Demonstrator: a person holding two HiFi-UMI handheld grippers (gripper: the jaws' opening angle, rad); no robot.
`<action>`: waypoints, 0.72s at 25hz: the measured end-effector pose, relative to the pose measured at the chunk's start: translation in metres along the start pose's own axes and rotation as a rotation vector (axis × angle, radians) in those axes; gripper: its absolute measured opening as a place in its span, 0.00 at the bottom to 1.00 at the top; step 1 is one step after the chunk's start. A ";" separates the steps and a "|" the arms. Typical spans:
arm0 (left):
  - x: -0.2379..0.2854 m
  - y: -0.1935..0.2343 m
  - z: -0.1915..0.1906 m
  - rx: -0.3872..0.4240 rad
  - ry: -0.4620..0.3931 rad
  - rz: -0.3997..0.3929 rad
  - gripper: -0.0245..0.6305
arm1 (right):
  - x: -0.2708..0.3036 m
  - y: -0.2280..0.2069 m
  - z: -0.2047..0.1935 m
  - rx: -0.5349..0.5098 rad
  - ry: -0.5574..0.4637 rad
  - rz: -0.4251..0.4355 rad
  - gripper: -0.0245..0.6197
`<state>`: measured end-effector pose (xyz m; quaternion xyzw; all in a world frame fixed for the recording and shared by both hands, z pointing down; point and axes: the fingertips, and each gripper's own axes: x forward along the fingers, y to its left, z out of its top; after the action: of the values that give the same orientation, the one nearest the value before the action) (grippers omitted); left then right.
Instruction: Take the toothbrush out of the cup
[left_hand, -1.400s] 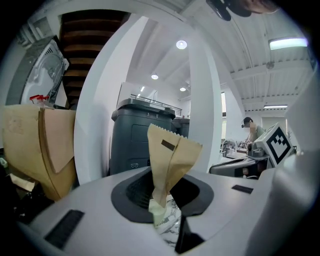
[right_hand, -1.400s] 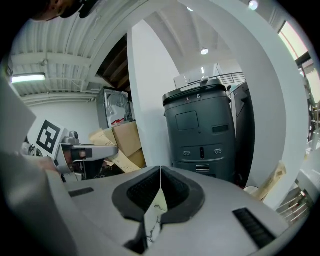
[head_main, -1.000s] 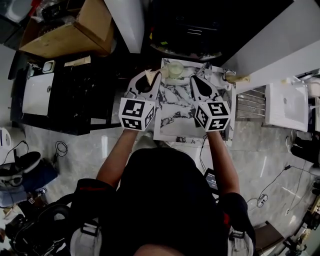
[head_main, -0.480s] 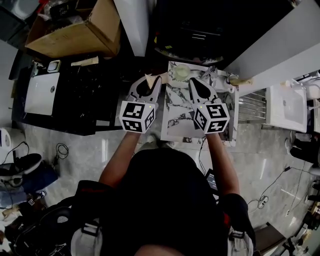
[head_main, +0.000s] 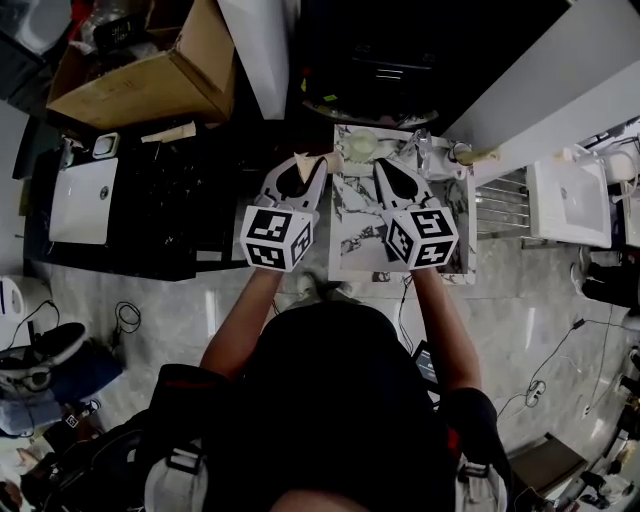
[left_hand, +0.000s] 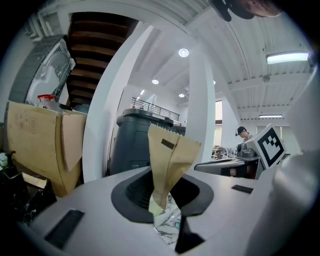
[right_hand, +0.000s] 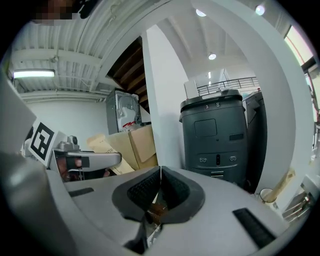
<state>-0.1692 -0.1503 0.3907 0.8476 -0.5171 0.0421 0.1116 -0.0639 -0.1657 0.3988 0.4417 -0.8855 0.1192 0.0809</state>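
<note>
On the far right corner of the marble top (head_main: 355, 250) stands a small cup (head_main: 460, 153) with a tan toothbrush handle (head_main: 487, 157) leaning out of it. The right gripper view shows the same cup (right_hand: 266, 195) and handle (right_hand: 284, 181) low at the right. A pale round cup (head_main: 362, 145) sits at the far middle. My left gripper (head_main: 314, 166) is shut on a tan paper packet (left_hand: 170, 160), which sticks up between its jaws (left_hand: 162, 202). To the right of the pale cup, my right gripper (head_main: 381, 166) is shut (right_hand: 160, 187); I cannot make out anything held in it.
An open cardboard box (head_main: 140, 80) and a white tray (head_main: 80, 200) lie to the left. A metal rack (head_main: 505, 205) and a white basin (head_main: 565, 200) are on the right. A grey bin (right_hand: 220, 135) and a white pillar (left_hand: 197, 115) stand beyond the table. Cables lie on the floor.
Both grippers have drifted a little back from the pale cup over the marble top. The left still holds the packet and the right stays shut.
</note>
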 end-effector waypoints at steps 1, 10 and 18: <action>-0.001 -0.001 -0.001 0.000 0.001 -0.006 0.16 | -0.002 0.001 0.000 0.006 -0.001 -0.002 0.09; -0.011 -0.008 0.000 0.011 -0.005 -0.061 0.16 | -0.015 0.015 0.000 -0.008 -0.014 -0.036 0.09; -0.006 -0.023 0.003 0.063 -0.024 -0.097 0.16 | -0.024 0.004 0.004 -0.022 -0.042 -0.064 0.09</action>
<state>-0.1516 -0.1360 0.3831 0.8753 -0.4749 0.0427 0.0806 -0.0524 -0.1460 0.3886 0.4713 -0.8737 0.0976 0.0710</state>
